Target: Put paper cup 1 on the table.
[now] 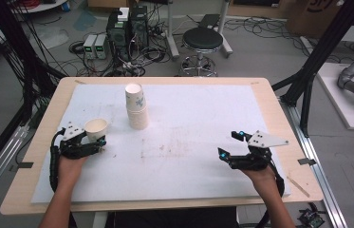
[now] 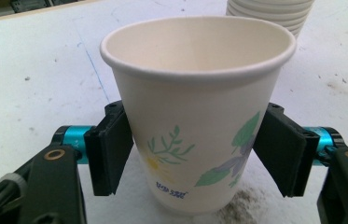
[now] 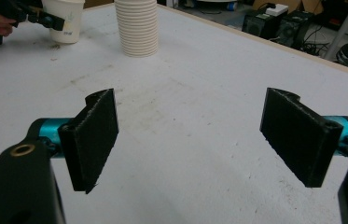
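1. The left tongs (image 2: 195,154) stand around a single paper cup (image 2: 195,112); their black pads (image 2: 111,149) sit on both sides of the cup wall, touching it or just beside it, and I cannot tell if they press. The cup wall is not dented.
2. The right tongs (image 3: 190,140) are wide open and hold nothing, low over the bare worktop (image 1: 203,142) at the lower right of the high view.
3. The cup stands upright on the worktop at the left of the high view, mouth up. Near it, toward the upper middle, stands a stack of cups (image 1: 136,107), mouth down.
4. I judge the step in hand is the placing of the single cup beside the stack, or its pick-up; the frames do not decide this.
5. The next move calls for a gentle hand: a thin paper wall bends easily, so the pads must open or close slowly and straight.
6. The cup is a tapered cone with a rolled rim, matt white, printed with green leaves and a blue flower. The worktop cover is white, soft-looking, with brown stains.
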The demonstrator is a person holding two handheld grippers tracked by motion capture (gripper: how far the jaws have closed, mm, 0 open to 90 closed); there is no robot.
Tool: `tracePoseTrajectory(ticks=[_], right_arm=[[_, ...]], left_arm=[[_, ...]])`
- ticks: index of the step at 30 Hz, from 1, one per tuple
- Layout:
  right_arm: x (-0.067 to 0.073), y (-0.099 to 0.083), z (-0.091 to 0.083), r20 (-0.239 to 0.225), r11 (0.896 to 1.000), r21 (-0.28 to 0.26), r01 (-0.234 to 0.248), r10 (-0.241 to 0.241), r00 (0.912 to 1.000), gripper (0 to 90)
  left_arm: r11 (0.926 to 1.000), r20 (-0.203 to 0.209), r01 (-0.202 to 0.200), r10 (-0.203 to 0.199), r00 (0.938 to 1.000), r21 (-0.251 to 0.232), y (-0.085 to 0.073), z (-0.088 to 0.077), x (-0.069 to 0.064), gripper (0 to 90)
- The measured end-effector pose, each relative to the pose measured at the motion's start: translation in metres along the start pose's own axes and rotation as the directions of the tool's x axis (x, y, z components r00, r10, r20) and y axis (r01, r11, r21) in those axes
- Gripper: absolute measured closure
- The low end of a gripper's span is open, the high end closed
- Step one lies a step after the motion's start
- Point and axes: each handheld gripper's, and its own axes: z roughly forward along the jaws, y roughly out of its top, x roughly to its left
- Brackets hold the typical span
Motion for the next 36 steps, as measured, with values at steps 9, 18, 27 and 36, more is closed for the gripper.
tracePoseTrajectory(ticks=[9, 18, 27, 36], right_arm=[[0.001, 0.002, 0.001, -0.009, 1.0, -0.001, 0.007, -0.007, 0.9999, 19.7], [0.0, 0.002, 0.0, -0.009, 1.0, -0.005, 0.003, -0.003, 1.0, 19.7], [0.0, 0.003, 0.0, -0.011, 1.0, -0.004, 0.013, -0.013, 0.9999, 19.7], [-0.001, 0.003, -0.002, -0.018, 1.0, -0.007, 0.004, -0.004, 0.9998, 19.7]], left_arm=[[0.9995, 0.011, 0.019, -0.019, 0.9998, 0.024, -0.002, -0.003, 0.002, 29.9], [0.9983, 0.012, 0.016, -0.017, 0.9998, 0.056, 0.0, -0.006, -0.001, 23.5], [0.9986, 0.032, 0.036, -0.037, 0.9988, 0.04, 0.002, -0.019, 0.0, 18.1], [0.9967, 0.061, 0.055, -0.051, 0.9968, -0.06, 0.004, -0.041, 0.005, 18.1]])
